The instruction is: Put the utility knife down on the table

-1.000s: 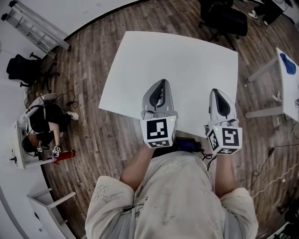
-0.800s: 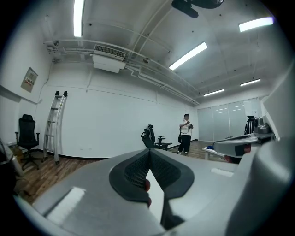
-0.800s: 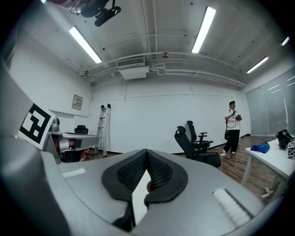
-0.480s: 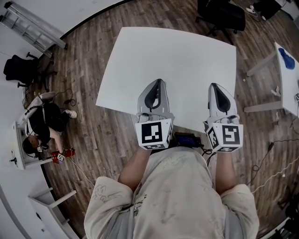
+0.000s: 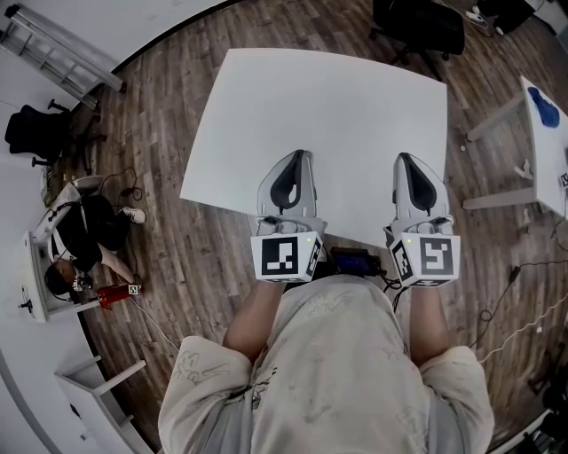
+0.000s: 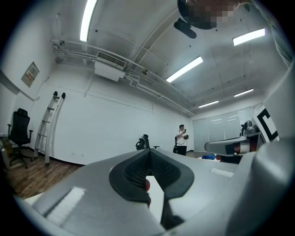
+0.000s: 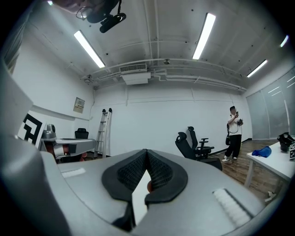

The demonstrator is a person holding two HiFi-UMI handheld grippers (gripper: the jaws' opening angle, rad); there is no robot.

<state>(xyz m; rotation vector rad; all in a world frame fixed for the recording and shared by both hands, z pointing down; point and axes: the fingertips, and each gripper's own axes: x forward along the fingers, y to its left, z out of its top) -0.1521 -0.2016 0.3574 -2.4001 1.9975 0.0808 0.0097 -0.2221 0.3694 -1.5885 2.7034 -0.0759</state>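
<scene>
No utility knife shows in any view. The white table (image 5: 328, 115) has a bare top. My left gripper (image 5: 297, 156) is held level over the table's near edge, its black pads (image 6: 138, 168) meeting at the tip with nothing between them. To its right my right gripper (image 5: 405, 159) is also level and shut on nothing, its pads (image 7: 159, 173) touching. From the left gripper view my left gripper (image 6: 148, 152) looks across the room, and so does my right gripper (image 7: 146, 152) in the right gripper view.
A black device (image 5: 355, 262) sits at the table's near edge between the grippers. A black office chair (image 5: 417, 27) stands beyond the table. A second white table (image 5: 555, 168) with a blue thing (image 5: 543, 115) stands right. A ladder (image 5: 62, 49) and a crouching person (image 5: 80, 239) are left.
Both grippers stay nearly in place; the left one has turned slightly and drawn a little toward me. The person on the floor has shifted a red object.
</scene>
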